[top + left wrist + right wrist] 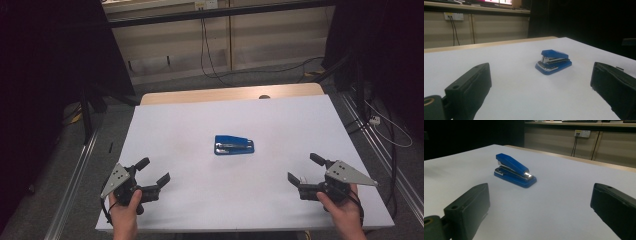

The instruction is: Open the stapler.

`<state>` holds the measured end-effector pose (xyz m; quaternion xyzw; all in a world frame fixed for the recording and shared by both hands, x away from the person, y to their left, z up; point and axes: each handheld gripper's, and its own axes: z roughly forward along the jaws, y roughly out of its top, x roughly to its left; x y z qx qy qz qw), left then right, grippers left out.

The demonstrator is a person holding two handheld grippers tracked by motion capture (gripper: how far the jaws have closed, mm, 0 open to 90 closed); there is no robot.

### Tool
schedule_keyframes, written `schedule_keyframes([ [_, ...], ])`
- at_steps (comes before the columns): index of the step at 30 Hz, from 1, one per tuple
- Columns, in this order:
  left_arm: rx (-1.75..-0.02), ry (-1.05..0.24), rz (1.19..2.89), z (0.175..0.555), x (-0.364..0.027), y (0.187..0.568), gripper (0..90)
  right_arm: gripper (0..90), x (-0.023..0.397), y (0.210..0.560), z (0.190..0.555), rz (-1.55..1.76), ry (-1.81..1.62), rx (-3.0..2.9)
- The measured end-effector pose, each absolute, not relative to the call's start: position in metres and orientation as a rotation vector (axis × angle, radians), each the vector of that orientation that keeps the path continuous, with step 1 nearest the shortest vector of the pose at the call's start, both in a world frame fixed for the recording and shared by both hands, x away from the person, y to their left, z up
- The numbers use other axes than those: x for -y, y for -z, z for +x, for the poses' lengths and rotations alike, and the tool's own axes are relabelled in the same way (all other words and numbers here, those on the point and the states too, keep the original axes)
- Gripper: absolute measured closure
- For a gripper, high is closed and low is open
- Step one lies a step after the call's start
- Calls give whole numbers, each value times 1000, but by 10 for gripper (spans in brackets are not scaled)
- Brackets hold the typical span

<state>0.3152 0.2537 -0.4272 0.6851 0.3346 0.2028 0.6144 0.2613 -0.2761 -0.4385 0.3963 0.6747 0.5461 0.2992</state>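
Since the blue stapler (234, 145) lies alone near the middle of the white counter (190, 120), I hold both tongs back at the near edge, one on each side, so each has a free line to it. My left tongs (154, 171) sit at the near left with the jaws spread wide and nothing between them, aimed toward the stapler. My right tongs (306, 169) mirror them at the near right, jaws likewise apart and empty. Both are well apart from the stapler, which neither touches.

The stapler rests flat on its base, arm down, long side running left to right in the high view. From the right gripper view its metal nose (527, 173) points toward me and to the right, which I judge makes it easy to pinch across its narrow sides.

I can read no brand, label or writing on the stapler.
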Motion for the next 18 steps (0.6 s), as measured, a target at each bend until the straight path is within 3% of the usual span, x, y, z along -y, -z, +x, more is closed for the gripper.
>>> schedule_keyframes([
  [18,-767,-446,1587,320,-249,425,35,28,270,434,263,1054,-1438,-1806],
])
